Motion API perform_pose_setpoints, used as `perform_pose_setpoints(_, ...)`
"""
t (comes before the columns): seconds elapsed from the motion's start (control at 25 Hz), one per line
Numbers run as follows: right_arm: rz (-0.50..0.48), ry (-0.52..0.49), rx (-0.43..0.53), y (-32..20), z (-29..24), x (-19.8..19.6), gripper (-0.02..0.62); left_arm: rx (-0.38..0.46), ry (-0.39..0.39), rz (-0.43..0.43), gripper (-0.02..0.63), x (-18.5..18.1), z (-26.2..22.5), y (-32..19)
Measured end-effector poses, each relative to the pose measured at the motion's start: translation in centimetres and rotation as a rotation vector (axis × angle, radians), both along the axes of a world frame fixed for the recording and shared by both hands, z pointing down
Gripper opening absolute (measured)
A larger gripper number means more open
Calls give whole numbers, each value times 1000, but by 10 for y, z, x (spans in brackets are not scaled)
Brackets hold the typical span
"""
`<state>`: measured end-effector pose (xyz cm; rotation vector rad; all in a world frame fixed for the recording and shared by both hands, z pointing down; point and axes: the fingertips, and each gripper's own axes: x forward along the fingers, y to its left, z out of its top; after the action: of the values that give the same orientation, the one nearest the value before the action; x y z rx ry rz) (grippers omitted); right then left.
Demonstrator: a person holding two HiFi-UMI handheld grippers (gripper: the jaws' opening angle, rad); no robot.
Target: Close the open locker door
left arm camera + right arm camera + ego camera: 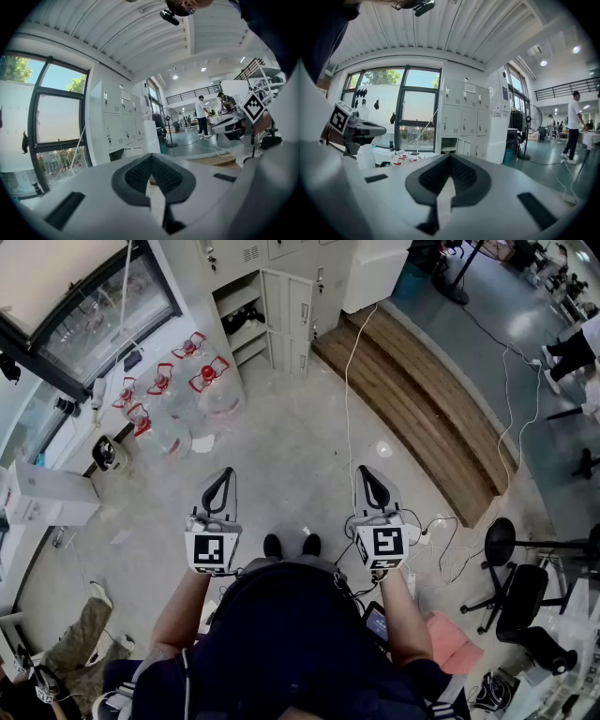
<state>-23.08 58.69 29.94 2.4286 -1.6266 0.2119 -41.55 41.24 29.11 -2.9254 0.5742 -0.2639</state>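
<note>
The grey locker bank [291, 282] stands far ahead on the floor. Its lower left compartment [242, 320] is open and shows shelves, with the door [274, 298] swung out beside it. The same opening shows in the right gripper view [448, 144] and as a dark gap in the left gripper view [116, 155]. My left gripper [225, 474] [151, 157] and right gripper [367, 472] [450, 156] are held side by side in front of me, well short of the lockers. Both are shut with nothing between the jaws.
Several large water bottles with red handles [183, 381] stand on the floor left of the lockers, by the window. A wooden platform [422, 399] runs along the right, with a white cable [349, 381] across the floor. Chairs [520, 592] stand at the right.
</note>
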Motion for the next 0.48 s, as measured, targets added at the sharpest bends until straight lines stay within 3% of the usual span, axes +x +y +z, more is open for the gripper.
perform_pose_setpoints(0.48, -2, 11, -4, -5, 0, 2, -5, 5, 6, 5, 3, 4, 0, -3)
